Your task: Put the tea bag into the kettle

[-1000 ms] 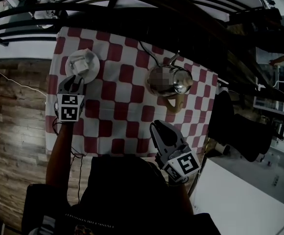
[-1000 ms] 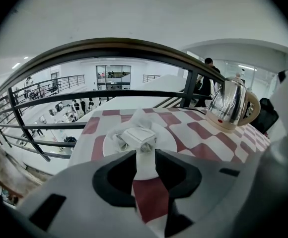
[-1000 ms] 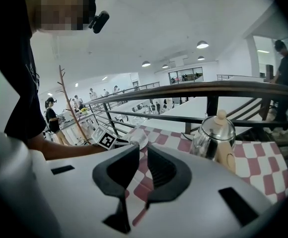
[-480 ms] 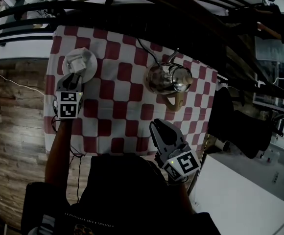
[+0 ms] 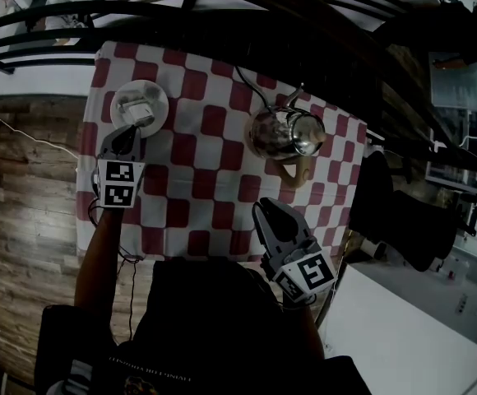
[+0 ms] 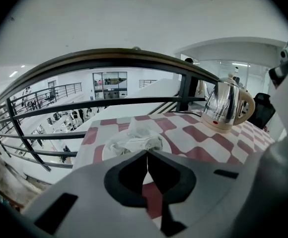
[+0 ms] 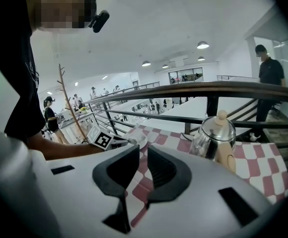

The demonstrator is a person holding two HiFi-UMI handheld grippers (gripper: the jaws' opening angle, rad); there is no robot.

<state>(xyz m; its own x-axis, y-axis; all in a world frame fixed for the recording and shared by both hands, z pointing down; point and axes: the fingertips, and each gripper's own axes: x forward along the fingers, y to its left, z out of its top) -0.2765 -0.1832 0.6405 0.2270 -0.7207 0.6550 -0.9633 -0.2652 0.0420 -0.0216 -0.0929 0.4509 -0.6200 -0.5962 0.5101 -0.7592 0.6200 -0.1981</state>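
Step in hand: grasp. Right tongs [image 7: 143, 149], nearer me than the kettle [image 5: 284, 134], stand narrowly apart, empty. Left tongs [image 6: 146, 152], well left of the kettle, have just closed tip to tip at the tea bag [image 6: 136, 139] on its plate [image 5: 119, 97]; I cannot confirm a pinch. Next: lift slowly, verify hold, carry toward the kettle.

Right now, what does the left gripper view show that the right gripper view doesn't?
Only the left gripper view: the left gripper from behind its own jaws, which have just closed. Their tips meet at the near edge of the tea bag, seen close up, and whether they pinch it isn't clear.
Only the right gripper view: the right gripper with jaws apart and nothing between them, the person's arm, and a bystander by the railing.
Both: the kettle, the checked cloth, the plate and the railing.
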